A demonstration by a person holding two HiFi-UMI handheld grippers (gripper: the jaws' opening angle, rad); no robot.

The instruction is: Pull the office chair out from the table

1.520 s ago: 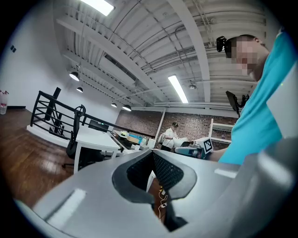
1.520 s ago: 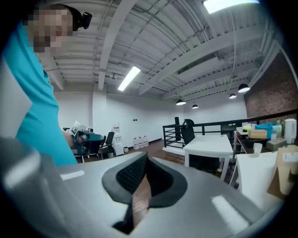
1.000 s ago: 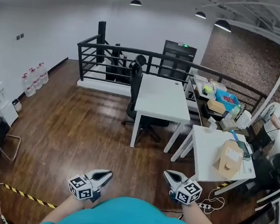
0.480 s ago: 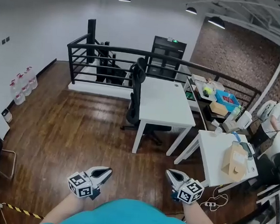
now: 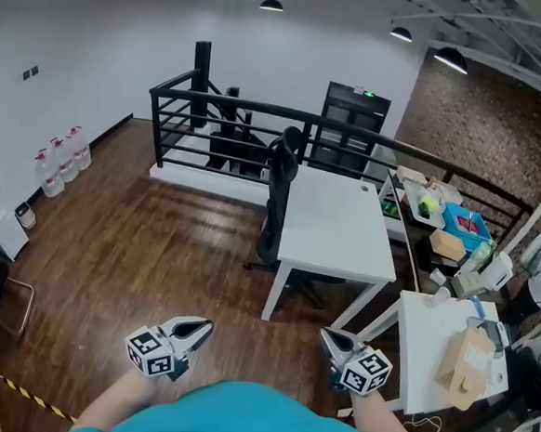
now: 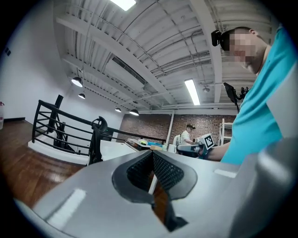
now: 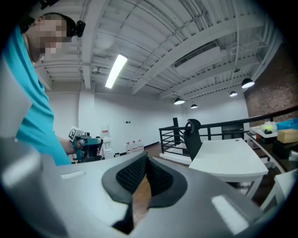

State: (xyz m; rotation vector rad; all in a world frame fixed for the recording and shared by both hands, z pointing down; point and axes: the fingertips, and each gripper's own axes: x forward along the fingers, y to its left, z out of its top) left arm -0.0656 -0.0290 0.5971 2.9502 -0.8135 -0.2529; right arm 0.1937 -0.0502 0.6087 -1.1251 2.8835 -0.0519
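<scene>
Both grippers, left gripper [image 5: 204,326] and right gripper [image 5: 326,336], have jaws pressed together with nothing between them, and both are well apart from the black high-backed office chair [image 5: 277,197]. The chair sits tucked against the left long edge of the white rectangular table [image 5: 339,230]. Risks: reaching the backrest with jaws shut just shoves it; an off-centre grab swivels the seat instead of rolling it; the castors, mostly hidden under the tabletop so can't tell, may snag the near-left table leg.
</scene>
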